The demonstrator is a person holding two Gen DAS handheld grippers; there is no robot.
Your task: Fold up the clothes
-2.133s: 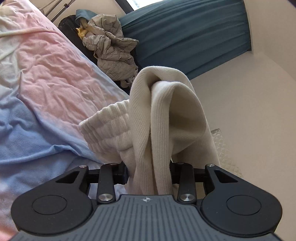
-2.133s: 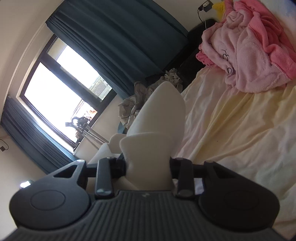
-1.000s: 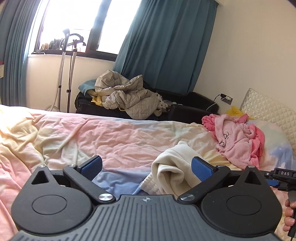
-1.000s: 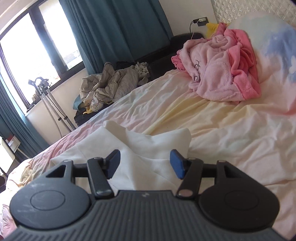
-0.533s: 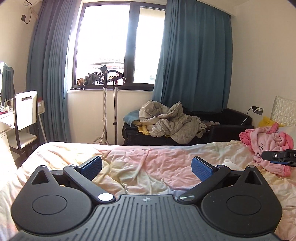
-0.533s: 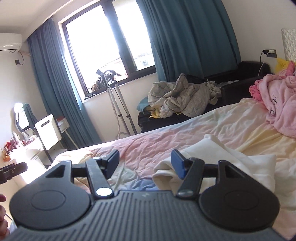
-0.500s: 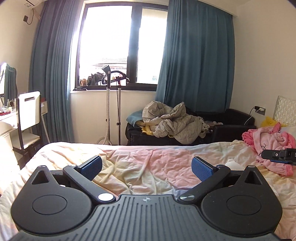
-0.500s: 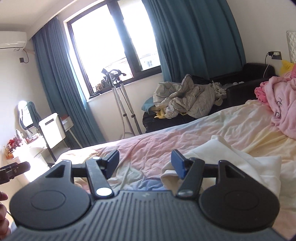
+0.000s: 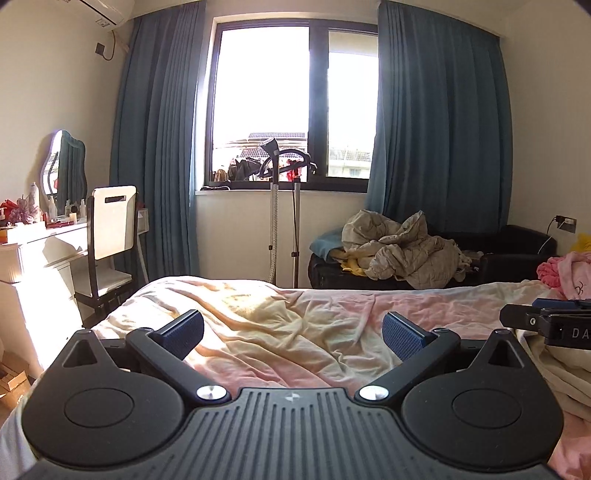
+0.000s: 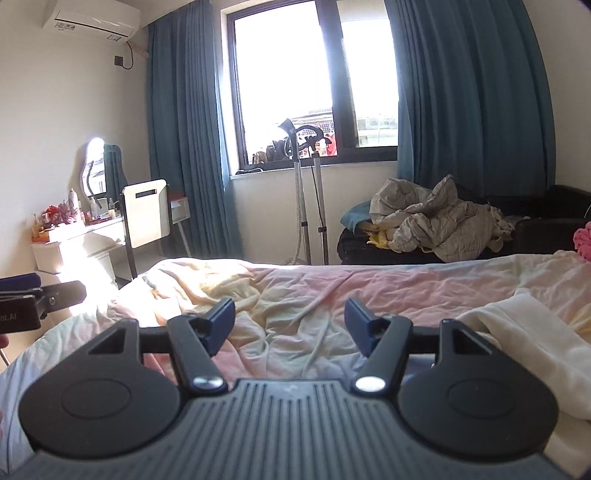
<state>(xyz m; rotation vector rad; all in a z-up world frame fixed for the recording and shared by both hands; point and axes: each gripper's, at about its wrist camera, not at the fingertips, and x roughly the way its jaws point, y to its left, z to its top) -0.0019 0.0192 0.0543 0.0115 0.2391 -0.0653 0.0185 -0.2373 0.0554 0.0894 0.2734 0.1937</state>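
Both the left gripper [image 9: 291,334] and right gripper [image 10: 289,325] are hovering wide open and empty above the bed [image 9: 295,321], a cream sweater [image 10: 524,332] lying at its right edge.

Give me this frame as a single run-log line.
left gripper: open, empty | right gripper: open, empty | cream garment: lying on bed, right of right gripper | phase: garment released

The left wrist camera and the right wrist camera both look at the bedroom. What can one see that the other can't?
Only the left wrist view shows the wall socket with a cable and the left gripper, open and empty.

Only the right wrist view shows the whole air conditioner, the cream garment lying on the bed and the right gripper, open and empty.

Both show the window, blue curtains, garment steamer, grey quilted pile, white chair and the pastel bedsheet.
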